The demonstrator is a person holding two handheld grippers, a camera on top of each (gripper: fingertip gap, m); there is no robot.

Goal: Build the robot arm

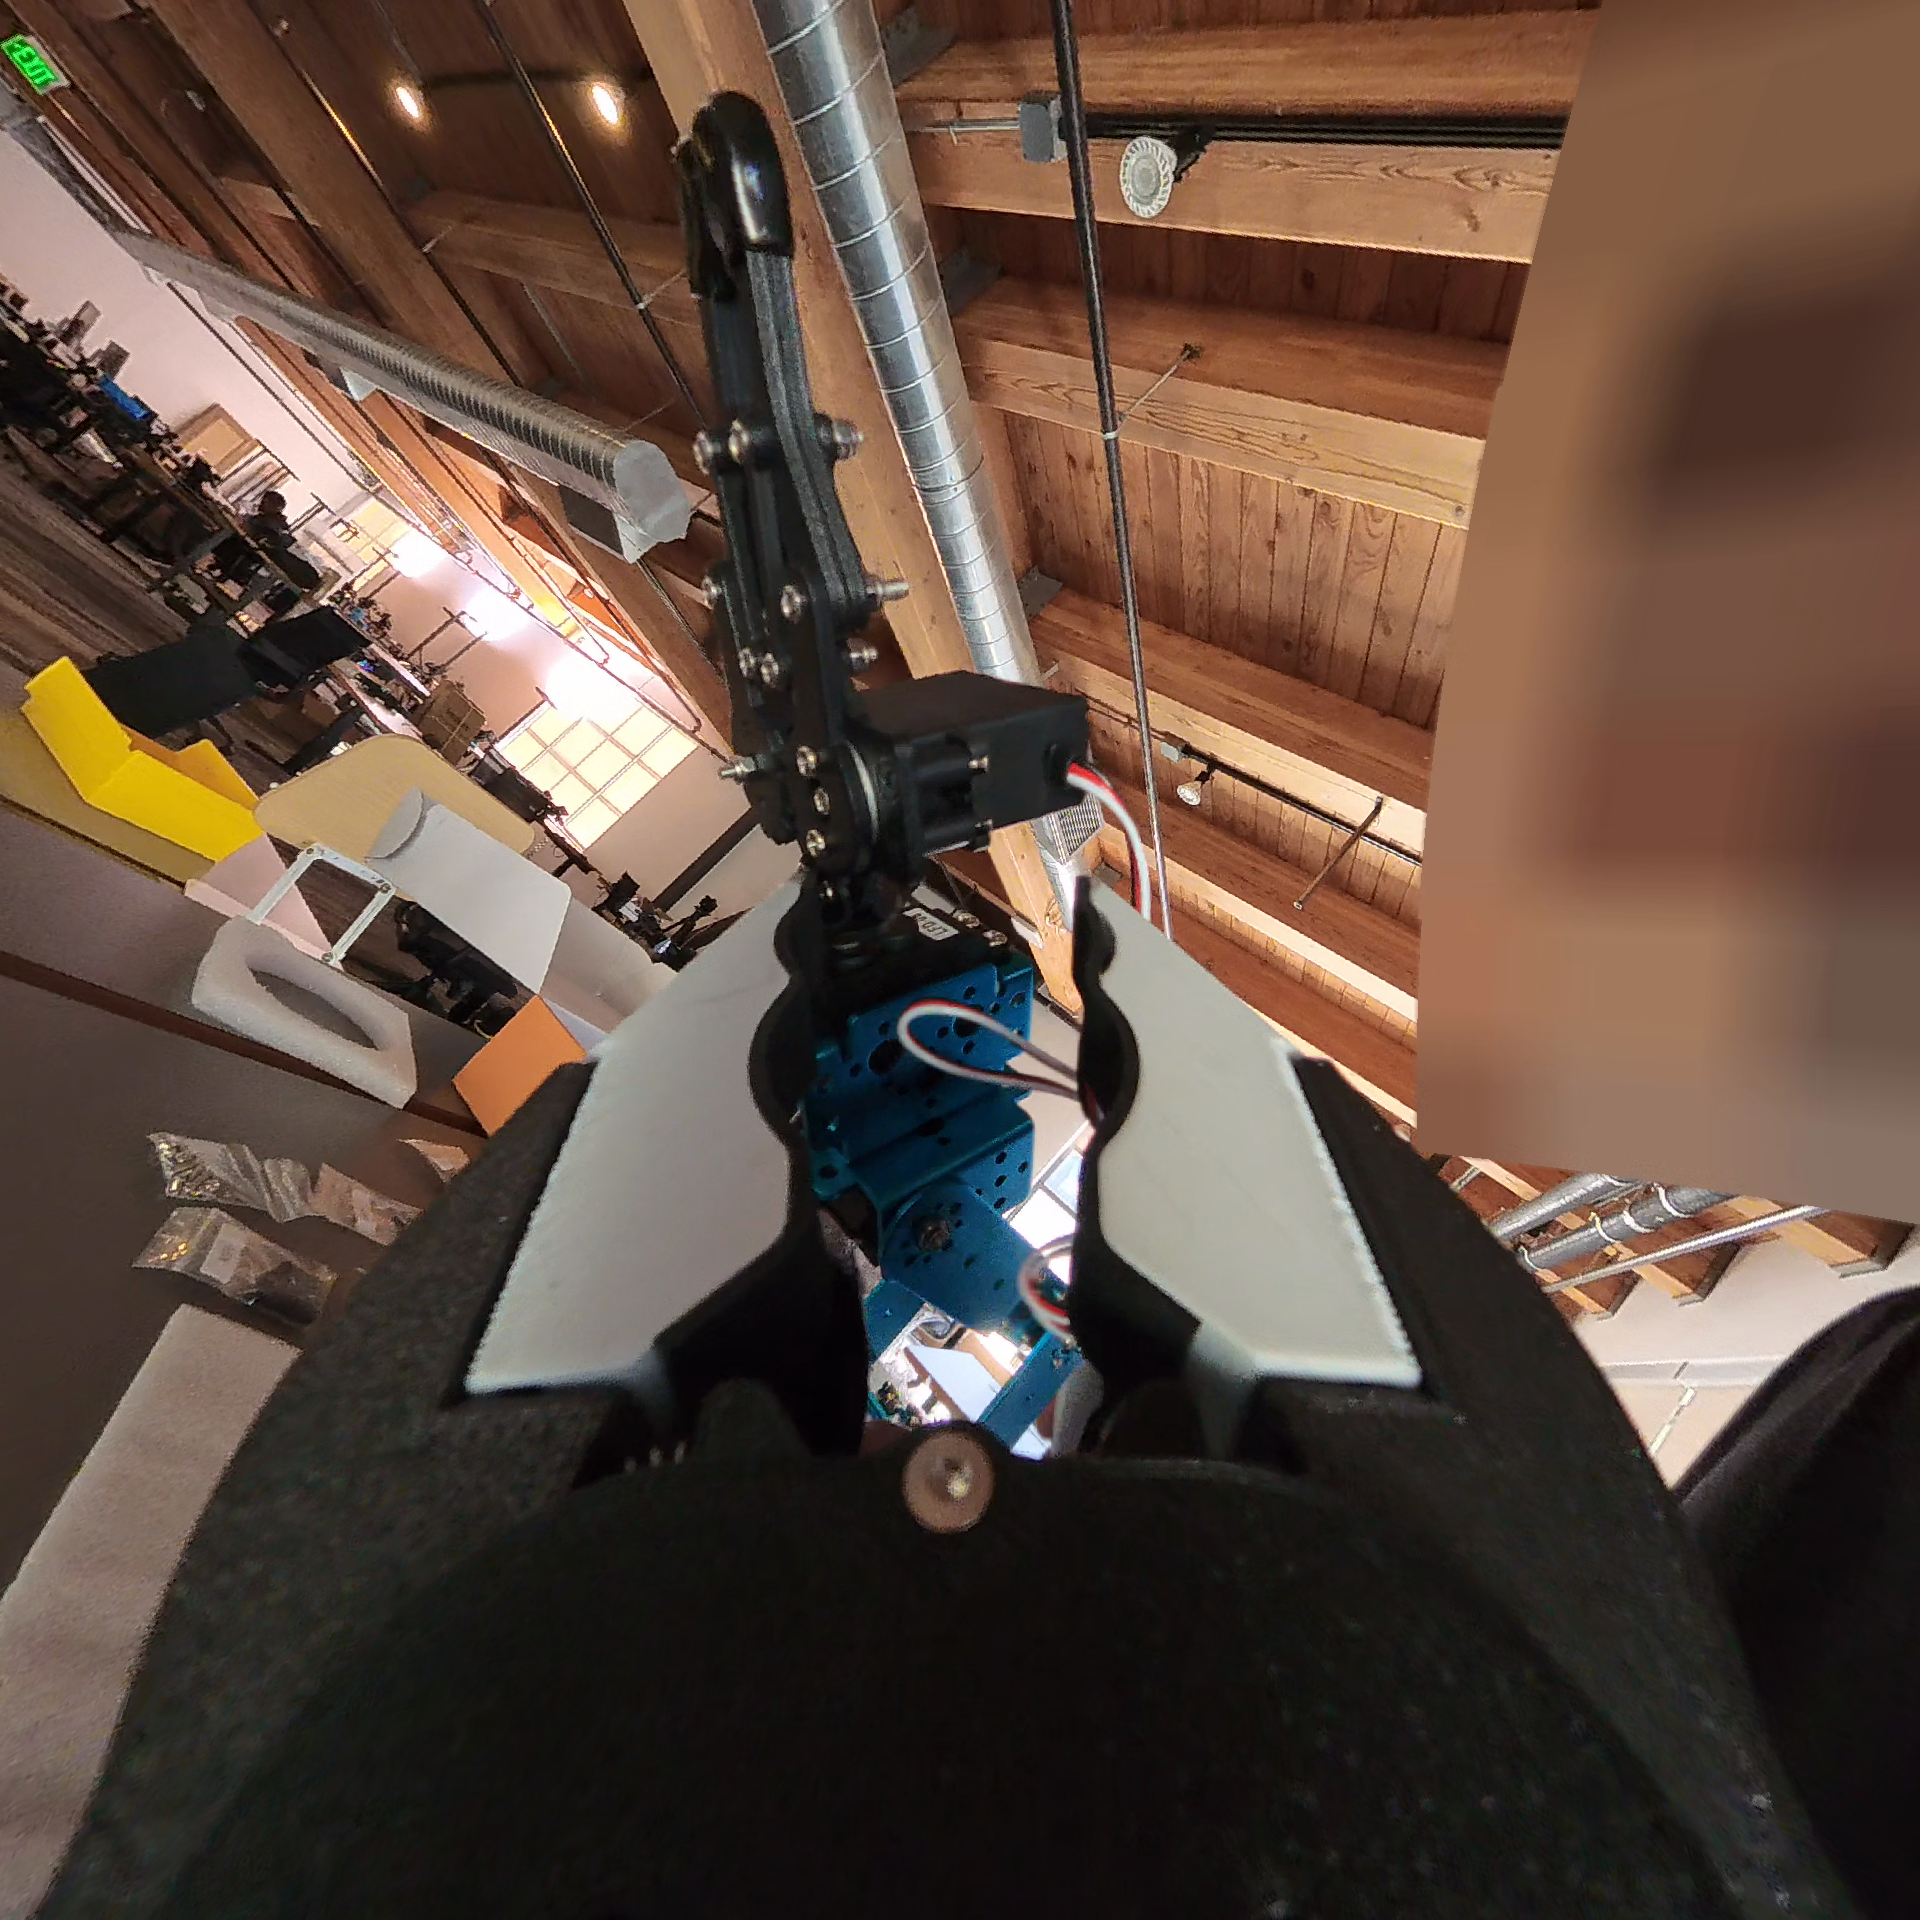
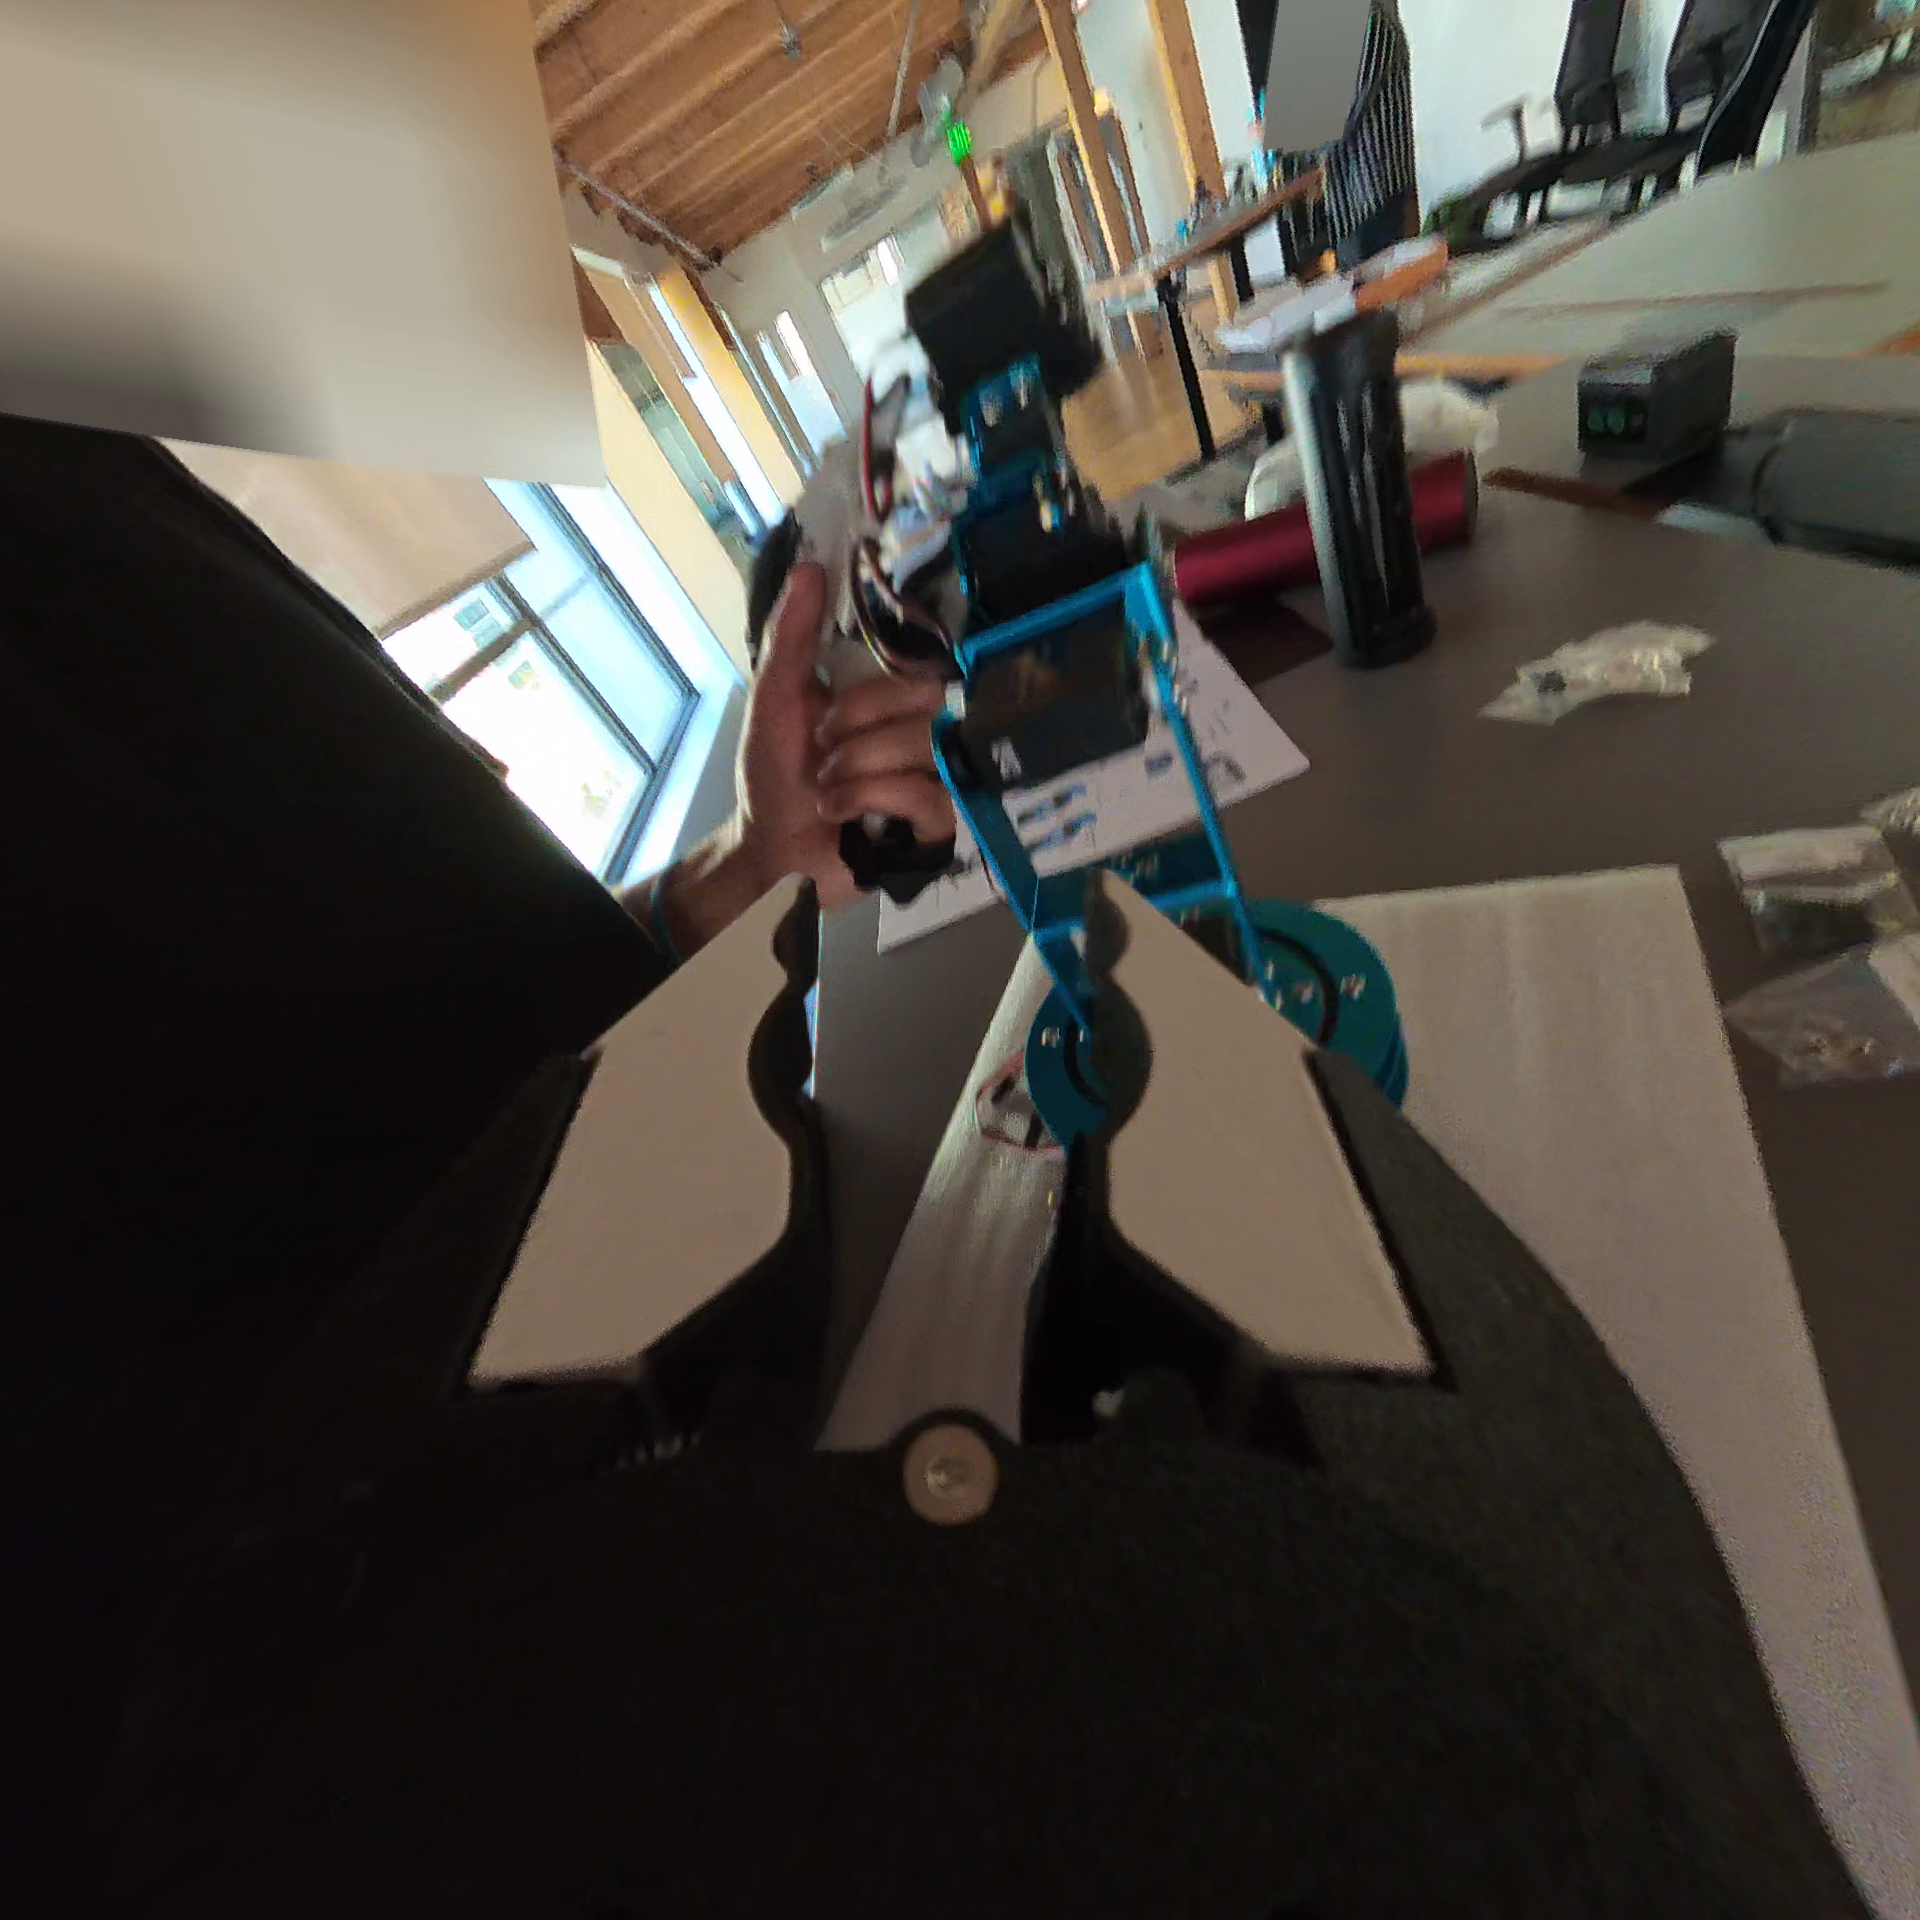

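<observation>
A small blue metal robot arm (image 1: 914, 1122) with a black claw (image 1: 774, 468) and a black servo (image 1: 966, 758) stands out from between the fingers of my left gripper (image 1: 940, 925), pointing at the wooden ceiling. The jaws sit around its blue body and red-white wires. In the right wrist view the arm (image 2: 1049, 717) leans over the grey table (image 2: 1558, 582), and a hand (image 2: 790, 727) is beside its upper part. Its round blue base (image 2: 1320, 997) is at a white foam sheet (image 2: 1558, 1091). My right gripper (image 2: 956, 899) is open, with a base bracket leg touching its right finger.
A black cylinder (image 2: 1361, 499), a red tube (image 2: 1247, 561), a black box (image 2: 1652, 390), a printed sheet (image 2: 1226, 748) and small plastic parts bags (image 2: 1600, 665) lie on the table. The left wrist view shows a yellow bin (image 1: 114, 769), a white foam block (image 1: 301, 997) and more bags (image 1: 260, 1195). Spacing between my two grippers at the tips: around 20 cm.
</observation>
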